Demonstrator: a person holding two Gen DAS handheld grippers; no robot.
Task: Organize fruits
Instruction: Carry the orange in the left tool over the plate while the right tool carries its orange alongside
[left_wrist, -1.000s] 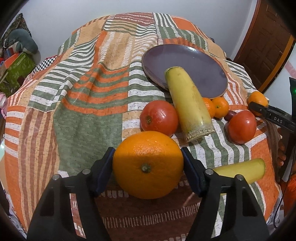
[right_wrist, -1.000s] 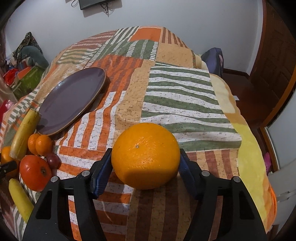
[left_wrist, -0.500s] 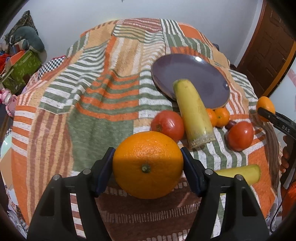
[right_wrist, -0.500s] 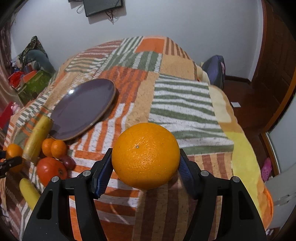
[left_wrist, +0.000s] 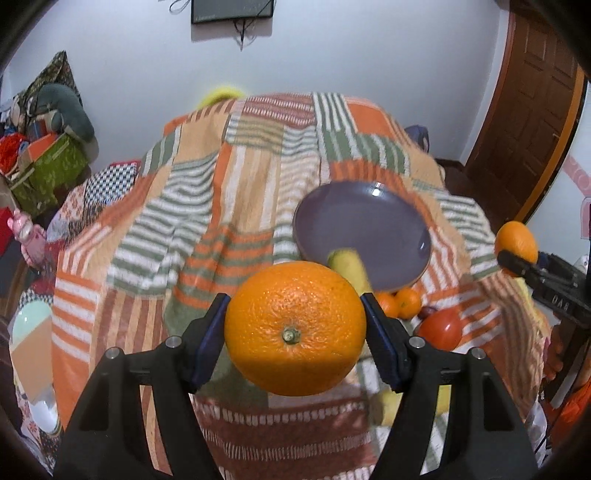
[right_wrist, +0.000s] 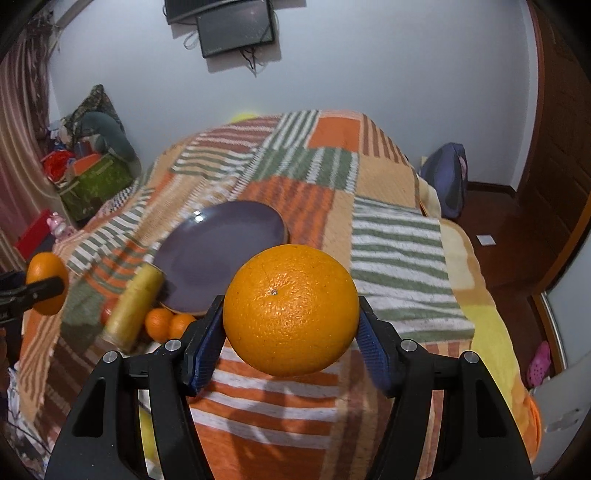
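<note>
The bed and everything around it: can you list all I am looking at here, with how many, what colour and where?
Large oranges: two, orange, one gripped in each tongs, lifted above the bed.
Plate: one, purple, on the blanket, nothing on it.
Yellow fruit: one long, leaning on the plate's rim; another partly hidden lower down.
Small oranges: two, orange, beside the plate.
Tomato: one in plain sight, red, right of the small oranges.
Blanket: one, striped orange, green, white.
Screen: dark, on the wall.
Left tongs: black, blue pads.
Right tongs: same.
</note>
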